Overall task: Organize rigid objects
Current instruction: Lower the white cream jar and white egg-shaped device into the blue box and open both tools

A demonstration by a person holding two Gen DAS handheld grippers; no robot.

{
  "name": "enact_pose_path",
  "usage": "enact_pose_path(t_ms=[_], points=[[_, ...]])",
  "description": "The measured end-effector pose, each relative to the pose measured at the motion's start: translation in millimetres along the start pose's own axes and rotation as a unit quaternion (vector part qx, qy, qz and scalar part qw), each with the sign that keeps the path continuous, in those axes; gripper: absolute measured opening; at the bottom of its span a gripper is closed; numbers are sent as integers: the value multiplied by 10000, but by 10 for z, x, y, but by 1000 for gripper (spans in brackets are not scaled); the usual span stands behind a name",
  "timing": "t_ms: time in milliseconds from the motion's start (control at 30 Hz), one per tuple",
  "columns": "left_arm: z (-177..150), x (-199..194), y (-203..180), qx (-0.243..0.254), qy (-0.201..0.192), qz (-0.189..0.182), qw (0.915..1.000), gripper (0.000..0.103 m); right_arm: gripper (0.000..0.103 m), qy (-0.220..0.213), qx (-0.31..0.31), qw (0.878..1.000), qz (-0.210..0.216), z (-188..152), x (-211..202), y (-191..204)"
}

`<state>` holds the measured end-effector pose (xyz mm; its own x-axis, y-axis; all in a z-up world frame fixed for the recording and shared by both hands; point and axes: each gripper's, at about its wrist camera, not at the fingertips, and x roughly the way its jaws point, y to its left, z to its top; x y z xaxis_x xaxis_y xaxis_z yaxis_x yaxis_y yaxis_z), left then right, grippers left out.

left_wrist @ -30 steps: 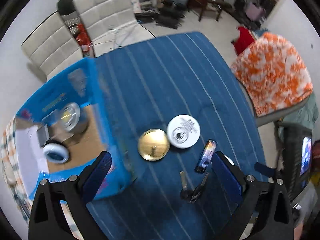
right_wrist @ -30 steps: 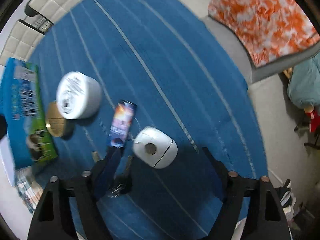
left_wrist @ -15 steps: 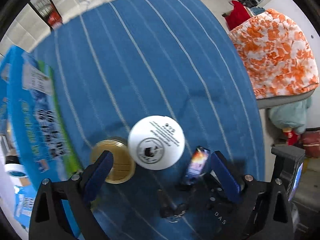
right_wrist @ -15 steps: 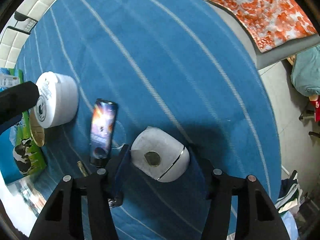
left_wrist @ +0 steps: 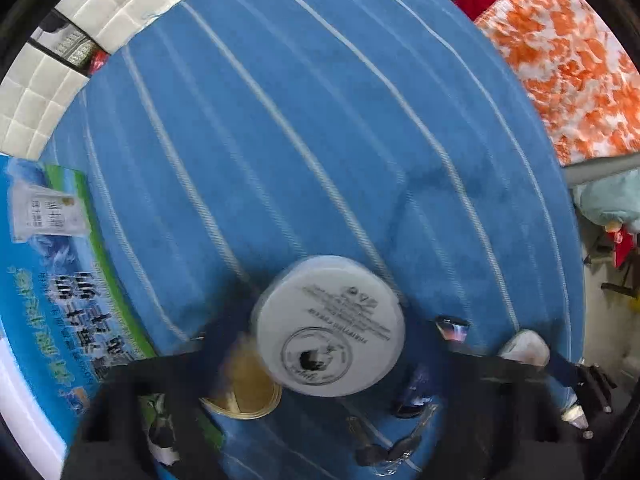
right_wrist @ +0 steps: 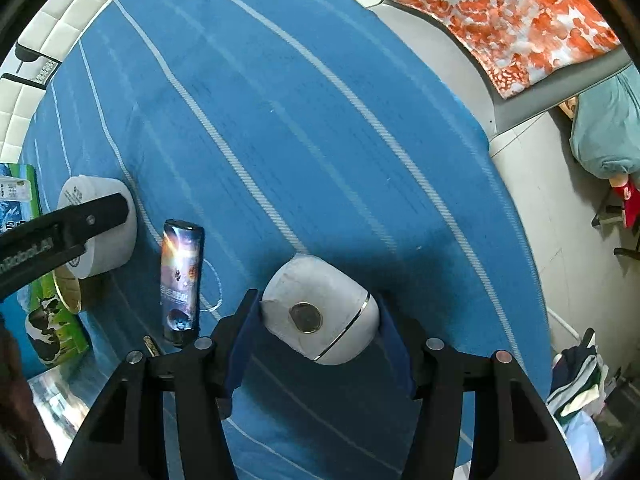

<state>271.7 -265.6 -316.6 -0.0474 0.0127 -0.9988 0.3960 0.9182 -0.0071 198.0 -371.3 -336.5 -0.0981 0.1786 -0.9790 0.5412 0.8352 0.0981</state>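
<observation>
A white round jar point(left_wrist: 330, 326) stands on the blue striped cloth, and my left gripper point(left_wrist: 324, 360) straddles it with open jaws; the view is blurred. The jar also shows in the right wrist view point(right_wrist: 100, 236) with a left finger point(right_wrist: 80, 220) over it. My right gripper point(right_wrist: 318, 326) has its blue pads against both sides of a white rounded device point(right_wrist: 320, 314) with a round metal disc on top. A gold lid point(left_wrist: 244, 390) lies beside the jar. A printed lighter point(right_wrist: 182, 276) and keys point(left_wrist: 384, 450) lie between the grippers.
A blue and green carton point(left_wrist: 52, 300) stands at the cloth's left edge. A chair with an orange patterned cover point(right_wrist: 508, 16) is beyond the table's far right. The table's right edge point(right_wrist: 532, 320) drops to the tiled floor.
My left gripper has dropped down over the white jar. My right gripper has moved forward and closed around the white device.
</observation>
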Motion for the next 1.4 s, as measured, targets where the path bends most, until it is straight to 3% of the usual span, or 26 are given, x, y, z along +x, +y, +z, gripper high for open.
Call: enact_pose_path(t_ms=[300, 567, 767, 833, 900, 1133, 1400], points=[[-138, -36, 28, -219, -233, -72, 9995, 66, 60, -210, -129, 9997, 62, -67, -264, 75], [-510, -758, 212, -376, -1010, -360, 9935, 66, 60, -793, -569, 9949, 246, -201, -977, 397], [-841, -1459, 687, -750, -1725, -533, 9807, 66, 60, -1173, -1096, 9857, 505, -431, -1523, 893], [-994, -1623, 888, -930, -1929, -491, 9756, 66, 60, -1262, -1308, 9816, 591, -513, -1655, 1093], [-1181, -1805, 1085, -1077, -2161, -208, 9702, 66, 60, -1396, -1580, 9755, 624, -647, -1782, 1365], [-1762, -2077, 1645, -1672, -2478, 126, 9542, 66, 60, -1591, -2308, 9565, 806, -1056, -2064, 2168], [-2247, -2361, 2212, -2212, -2762, 273, 9349, 66, 60, -1746, -2799, 9397, 907, -1368, -2269, 2741]])
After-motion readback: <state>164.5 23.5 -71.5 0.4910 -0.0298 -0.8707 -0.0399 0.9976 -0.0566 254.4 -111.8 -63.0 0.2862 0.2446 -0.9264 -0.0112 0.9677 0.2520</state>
